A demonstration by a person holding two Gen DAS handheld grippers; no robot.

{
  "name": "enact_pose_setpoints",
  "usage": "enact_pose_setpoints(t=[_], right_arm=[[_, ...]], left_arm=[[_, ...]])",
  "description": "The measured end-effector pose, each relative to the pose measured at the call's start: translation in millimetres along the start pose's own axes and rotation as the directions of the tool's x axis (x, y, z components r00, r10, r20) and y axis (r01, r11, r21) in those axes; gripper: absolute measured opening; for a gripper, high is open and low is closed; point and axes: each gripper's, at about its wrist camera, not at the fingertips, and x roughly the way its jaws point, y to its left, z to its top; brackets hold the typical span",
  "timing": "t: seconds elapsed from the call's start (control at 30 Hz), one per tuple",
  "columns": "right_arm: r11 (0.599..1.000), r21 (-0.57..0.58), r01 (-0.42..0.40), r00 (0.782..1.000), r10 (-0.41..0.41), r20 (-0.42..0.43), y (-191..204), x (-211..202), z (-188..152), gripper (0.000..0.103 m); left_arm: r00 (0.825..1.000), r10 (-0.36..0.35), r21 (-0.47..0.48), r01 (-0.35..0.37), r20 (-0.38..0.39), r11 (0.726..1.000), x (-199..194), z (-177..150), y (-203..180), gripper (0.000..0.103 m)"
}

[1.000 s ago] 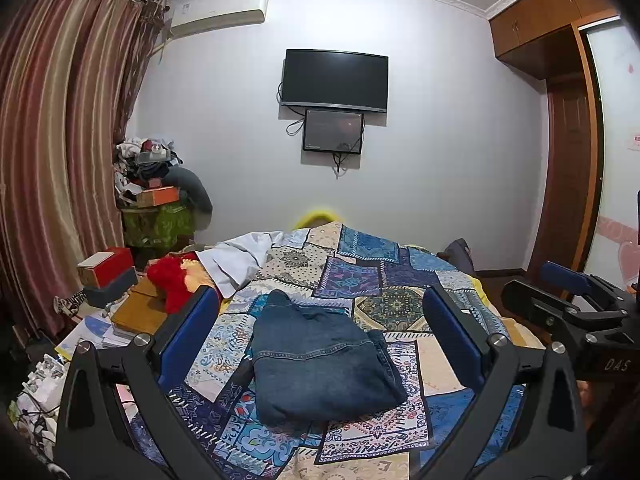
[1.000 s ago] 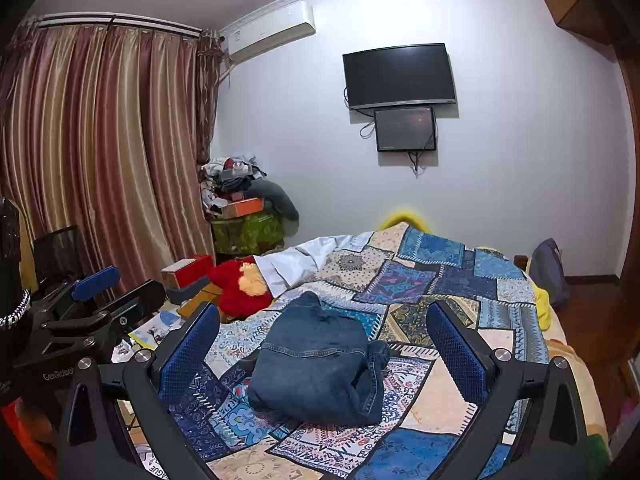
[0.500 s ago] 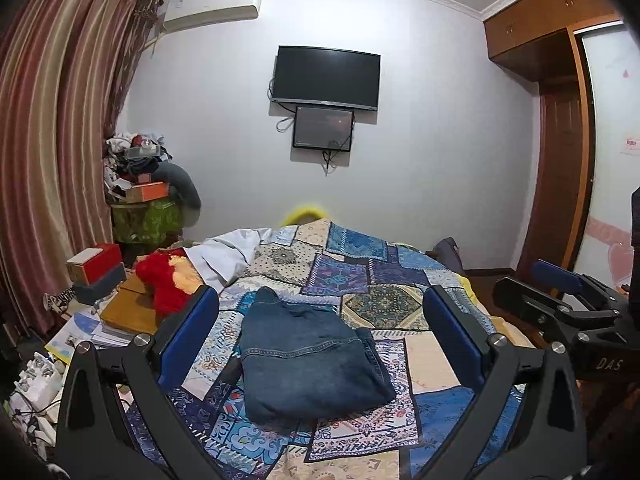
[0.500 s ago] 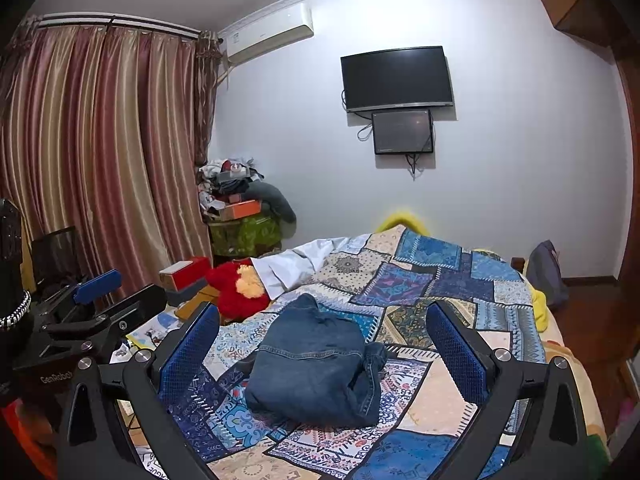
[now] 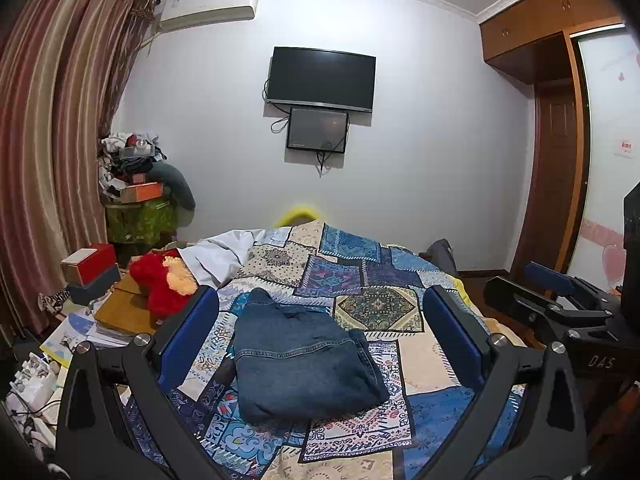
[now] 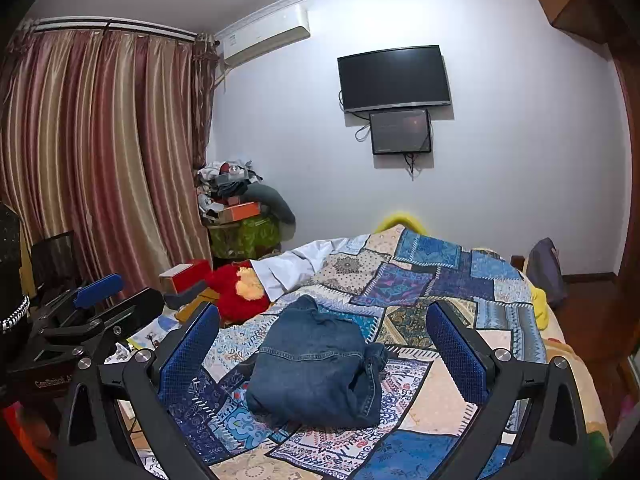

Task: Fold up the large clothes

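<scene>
Between my left hand-held gripper (image 5: 320, 332) pads, spread wide and empty, folded jeans (image 5: 304, 360) on the quilt (image 5: 360, 276), my right hand-held gripper (image 6: 322, 334) likewise spread above them, clear of the denim, red plush (image 6: 240, 290) left of the bed, TV (image 6: 394, 78) on the wall

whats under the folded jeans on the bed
The folded jeans lie on the patchwork quilt, which shows all around them. A small dark thing pokes out at their left edge. Whatever else is beneath them is covered by the denim.
</scene>
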Motion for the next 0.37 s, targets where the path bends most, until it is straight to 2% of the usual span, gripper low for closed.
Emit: enact_pose_setpoints(t=[0.37], right_arm=[[1.000,-0.001,-0.002,1.000,0.002,-0.001,-1.0,-0.3,-0.5,0.103]], left_arm=[[1.000,-0.003,0.001,0.003,-0.004,1.000,-0.8,0.2,-1.5,0.103]])
